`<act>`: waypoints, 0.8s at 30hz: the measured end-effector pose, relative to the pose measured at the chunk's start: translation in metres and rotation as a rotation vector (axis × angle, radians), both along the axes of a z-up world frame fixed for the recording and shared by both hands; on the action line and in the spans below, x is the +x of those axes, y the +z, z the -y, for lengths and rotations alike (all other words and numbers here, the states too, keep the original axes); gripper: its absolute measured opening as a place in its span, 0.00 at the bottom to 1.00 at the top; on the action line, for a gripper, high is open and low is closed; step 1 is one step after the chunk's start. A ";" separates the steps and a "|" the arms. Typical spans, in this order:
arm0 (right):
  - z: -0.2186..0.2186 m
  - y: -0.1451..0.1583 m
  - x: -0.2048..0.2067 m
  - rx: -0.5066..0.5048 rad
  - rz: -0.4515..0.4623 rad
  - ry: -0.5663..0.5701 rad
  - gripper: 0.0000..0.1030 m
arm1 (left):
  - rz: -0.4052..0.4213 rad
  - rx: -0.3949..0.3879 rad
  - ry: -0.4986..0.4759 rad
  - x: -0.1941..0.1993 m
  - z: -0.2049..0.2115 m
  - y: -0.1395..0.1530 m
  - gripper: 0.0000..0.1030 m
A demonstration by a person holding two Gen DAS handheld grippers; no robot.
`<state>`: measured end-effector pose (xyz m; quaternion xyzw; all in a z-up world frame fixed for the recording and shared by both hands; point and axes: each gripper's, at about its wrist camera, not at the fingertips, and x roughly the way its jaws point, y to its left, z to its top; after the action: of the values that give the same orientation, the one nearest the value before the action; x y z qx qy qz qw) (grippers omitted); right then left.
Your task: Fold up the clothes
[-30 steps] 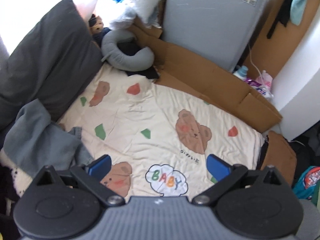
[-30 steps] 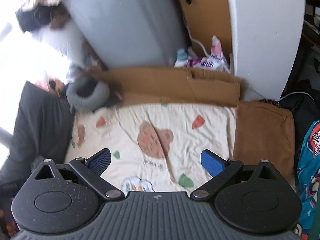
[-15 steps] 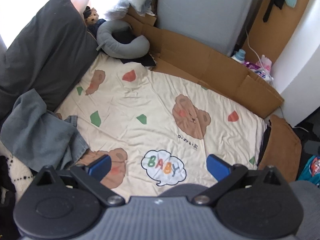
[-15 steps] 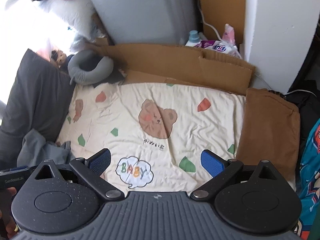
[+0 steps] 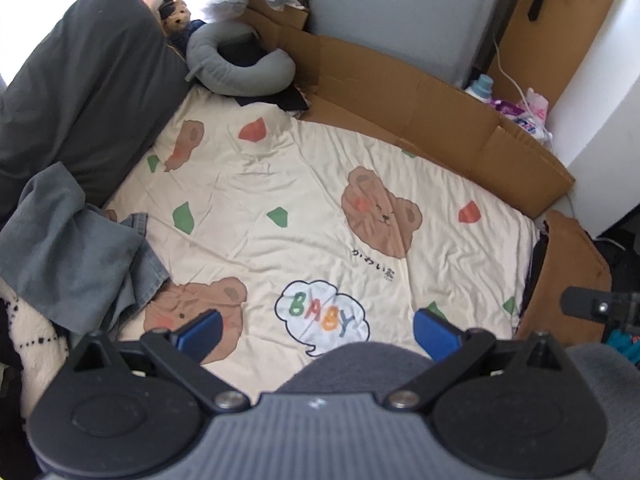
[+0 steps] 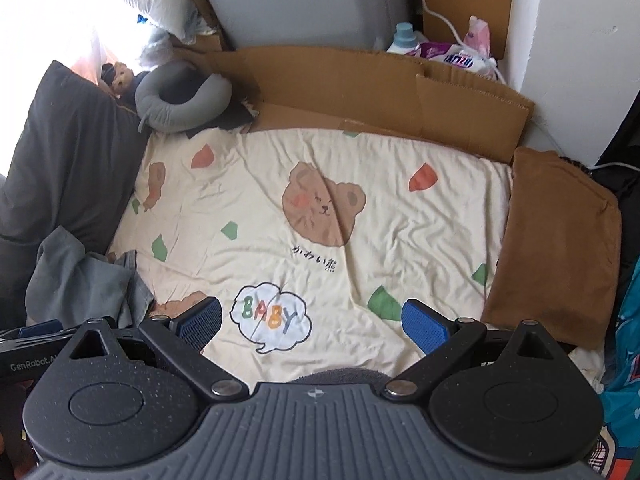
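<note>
Clothes first: a crumpled grey-blue garment [image 5: 76, 248] sits heaped at the left edge of the cream bear-print bedsheet [image 5: 320, 200], slumped against the dark grey pillow [image 5: 80, 92], with a denim-looking hem poking out onto the sheet. Nothing is folded yet, and neither tool touches it. Over on the far right, a flat brown fabric piece [image 6: 556, 248] lies squared off along the sheet's edge; whether that is a finished fold, I cannot tell.

Both tools hover above the bed, looking down. The left gripper [image 5: 318, 330] has its blue pads spread wide with nothing between them, hanging over the "BABY" cloud print. The right gripper [image 6: 312, 322] is likewise spread and empty. Each peeks into the other's view at the frame edge.

The wide bare sheet in the middle looks like the working surface, kept free for spreading the garment out. My read: the heap on the left gets picked next, probably by the left gripper, which is nearer.
</note>
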<state>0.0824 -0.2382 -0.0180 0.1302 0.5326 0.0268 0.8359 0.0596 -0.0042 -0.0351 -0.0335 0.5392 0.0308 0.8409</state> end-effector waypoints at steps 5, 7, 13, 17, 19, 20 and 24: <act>-0.007 -0.005 0.000 -0.013 -0.002 0.010 0.97 | 0.002 0.009 -0.013 0.002 0.004 -0.004 0.99; -0.010 -0.007 0.001 -0.016 -0.008 0.019 0.97 | 0.001 0.015 -0.018 0.002 0.005 -0.006 0.99; -0.017 -0.011 0.005 -0.022 -0.038 0.056 0.97 | -0.010 0.022 -0.022 0.005 0.008 -0.008 0.99; -0.021 -0.010 0.005 -0.034 -0.046 0.071 0.97 | -0.017 0.018 -0.023 0.004 0.009 -0.008 0.99; -0.024 -0.009 0.003 -0.046 -0.042 0.082 0.97 | -0.019 0.016 -0.022 0.002 0.009 -0.007 0.99; -0.025 -0.008 0.002 -0.051 -0.040 0.087 0.97 | -0.020 0.017 -0.022 0.002 0.009 -0.006 0.99; -0.027 -0.005 -0.002 -0.040 -0.027 0.105 0.97 | -0.015 0.029 -0.029 -0.002 0.012 -0.003 0.99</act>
<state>0.0806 -0.2110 -0.0228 0.0856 0.5502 0.0582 0.8286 0.0572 -0.0165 -0.0383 -0.0133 0.5453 0.0267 0.8377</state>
